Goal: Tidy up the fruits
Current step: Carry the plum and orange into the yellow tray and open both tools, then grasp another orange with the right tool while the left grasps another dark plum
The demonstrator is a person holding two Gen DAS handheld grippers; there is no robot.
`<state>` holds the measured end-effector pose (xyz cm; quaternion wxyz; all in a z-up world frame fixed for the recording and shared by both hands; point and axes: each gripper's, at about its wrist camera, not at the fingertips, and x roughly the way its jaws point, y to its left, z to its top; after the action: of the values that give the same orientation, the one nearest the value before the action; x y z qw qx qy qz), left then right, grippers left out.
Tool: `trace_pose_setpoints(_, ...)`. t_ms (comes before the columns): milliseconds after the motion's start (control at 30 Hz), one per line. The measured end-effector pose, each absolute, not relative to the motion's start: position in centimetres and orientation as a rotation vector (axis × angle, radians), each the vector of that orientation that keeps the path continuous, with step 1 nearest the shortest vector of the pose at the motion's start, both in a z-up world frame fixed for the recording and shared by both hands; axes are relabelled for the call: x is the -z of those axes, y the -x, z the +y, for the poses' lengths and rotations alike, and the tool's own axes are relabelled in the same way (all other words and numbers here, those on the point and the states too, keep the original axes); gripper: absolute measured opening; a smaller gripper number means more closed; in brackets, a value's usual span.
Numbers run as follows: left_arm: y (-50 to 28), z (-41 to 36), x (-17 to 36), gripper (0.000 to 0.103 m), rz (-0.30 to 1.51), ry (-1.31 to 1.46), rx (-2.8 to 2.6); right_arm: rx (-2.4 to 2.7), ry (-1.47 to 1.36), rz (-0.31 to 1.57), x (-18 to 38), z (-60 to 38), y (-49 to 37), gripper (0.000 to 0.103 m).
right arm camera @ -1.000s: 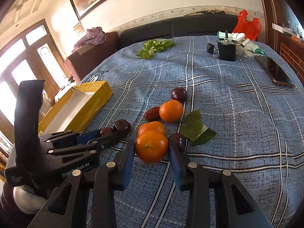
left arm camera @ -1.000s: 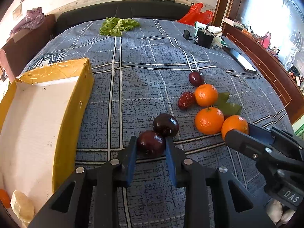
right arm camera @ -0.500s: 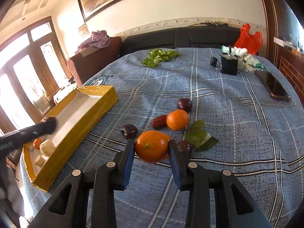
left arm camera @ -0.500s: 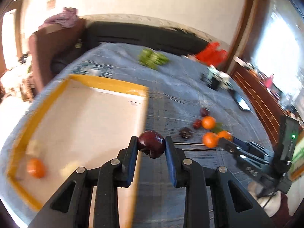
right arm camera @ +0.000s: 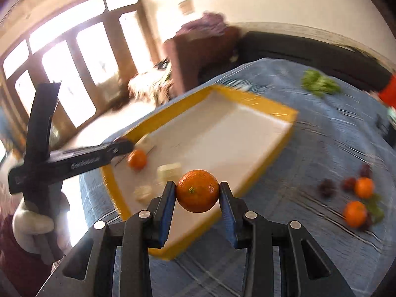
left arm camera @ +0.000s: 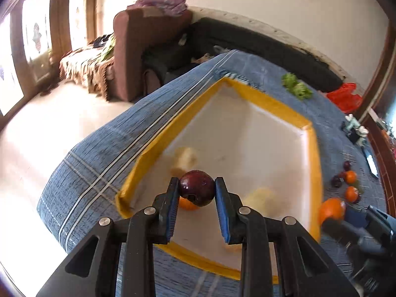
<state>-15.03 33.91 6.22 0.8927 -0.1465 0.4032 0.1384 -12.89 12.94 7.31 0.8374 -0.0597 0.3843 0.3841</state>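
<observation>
A dark plum [left arm camera: 196, 187] sits clamped in the left tongs [left arm camera: 197, 188] above the yellow-rimmed tray [left arm camera: 312, 173]. An orange [right arm camera: 197, 194] is pinched in the right tongs [right arm camera: 198, 195] over the tray's near edge. More fruit [right arm camera: 355, 213] lies on the blue bedspread [right arm camera: 321, 148] beside it.
</observation>
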Motion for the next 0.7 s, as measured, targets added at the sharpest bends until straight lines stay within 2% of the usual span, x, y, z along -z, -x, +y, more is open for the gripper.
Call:
trace_pose_setpoints(233, 15.1, 35.4, -5.1, 0.030, 0.845, 0.335, -0.296, -0.839, 0.234, 0.934, -3.8, 18.7, 13.0, 0.040)
trace_pose_setpoints(267, 15.3, 35.5, -5.2, 0.033, 0.846, 0.341, -0.297, -0.839, 0.248, 0.937, -3.5, 19.0, 13.1, 0.041)
trace_pose_setpoints(333, 15.9, 35.6, -5.5, 0.054, 0.829, 0.349, -0.304, -0.835, 0.265, 0.929, -3.4, 19.4, 13.1, 0.041)
trace_pose_setpoints(367, 16.3, 35.6, -5.8, 0.057, 0.812, 0.353, -0.314, -0.833, 0.269, 0.923, -3.4, 19.3, 13.2, 0.042)
trace_pose_setpoints(500, 17.2, 35.6, -6.5, 0.060, 0.777, 0.369, -0.310, -0.832, 0.251, 0.901, -4.1, 18.9, 13.5, 0.058)
trace_pose_setpoints(700, 19.2, 35.9, -8.2, 0.065, 0.717, 0.441, -0.297, -0.777, 0.144, 0.825, -6.8, 14.6, 13.1, 0.060)
